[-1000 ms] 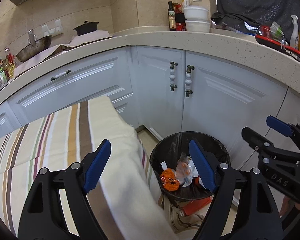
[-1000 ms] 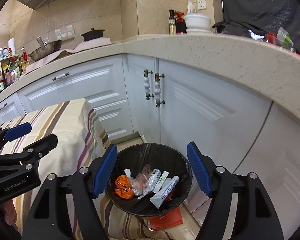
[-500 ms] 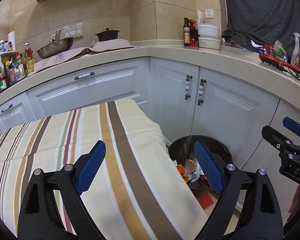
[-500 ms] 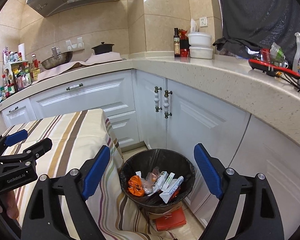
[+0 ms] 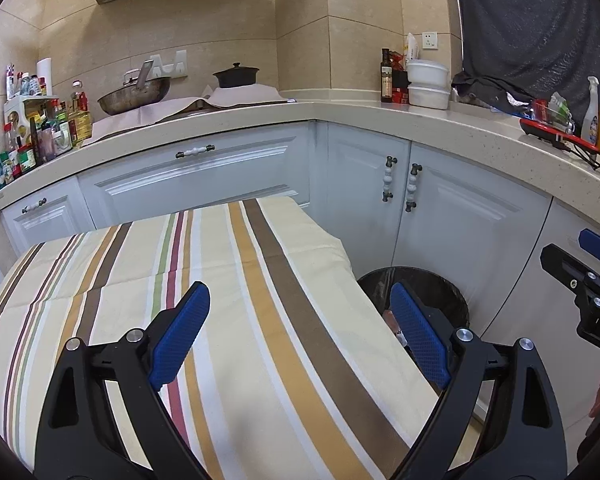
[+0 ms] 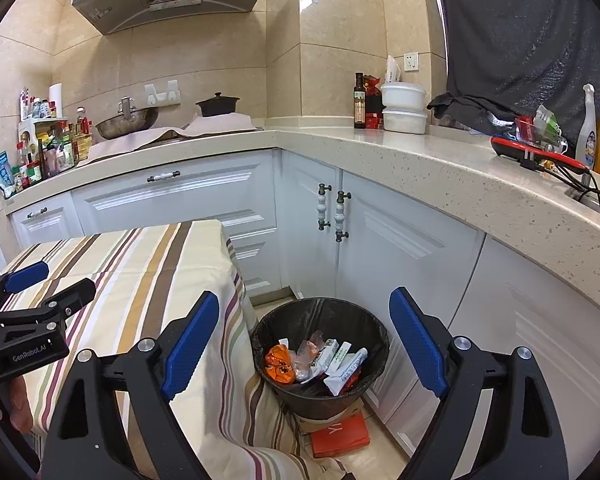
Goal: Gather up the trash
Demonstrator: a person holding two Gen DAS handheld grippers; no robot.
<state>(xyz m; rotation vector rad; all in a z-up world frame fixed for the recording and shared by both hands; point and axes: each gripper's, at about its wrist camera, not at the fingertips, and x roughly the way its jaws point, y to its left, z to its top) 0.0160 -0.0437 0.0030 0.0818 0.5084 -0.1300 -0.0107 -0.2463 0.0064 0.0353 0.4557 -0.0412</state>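
Observation:
A black-lined trash bin [image 6: 320, 316] stands on the floor beside the table and holds an orange wrapper [image 6: 279, 364], white packets [image 6: 346, 364] and clear plastic. In the left wrist view only its rim [image 5: 452, 292] shows past the table edge. My right gripper [image 6: 300, 344] is open and empty, above and short of the bin. My left gripper [image 5: 300, 332] is open and empty over the striped tablecloth [image 5: 220, 280]. Each gripper shows at the edge of the other's view, the left one [image 6: 40, 292] and the right one [image 5: 580, 264].
White corner cabinets [image 6: 380, 240] stand behind the bin under a beige counter [image 6: 420, 160] with bottles, bowls, a wok [image 6: 126, 122] and a pot. An orange box [image 6: 340, 434] lies on the floor under the bin. The tablecloth hangs down at the bin's left.
Both grippers have risen and drawn back from the bin. The left one now looks over the tabletop and the bin is mostly hidden in its view. Both stay open and empty.

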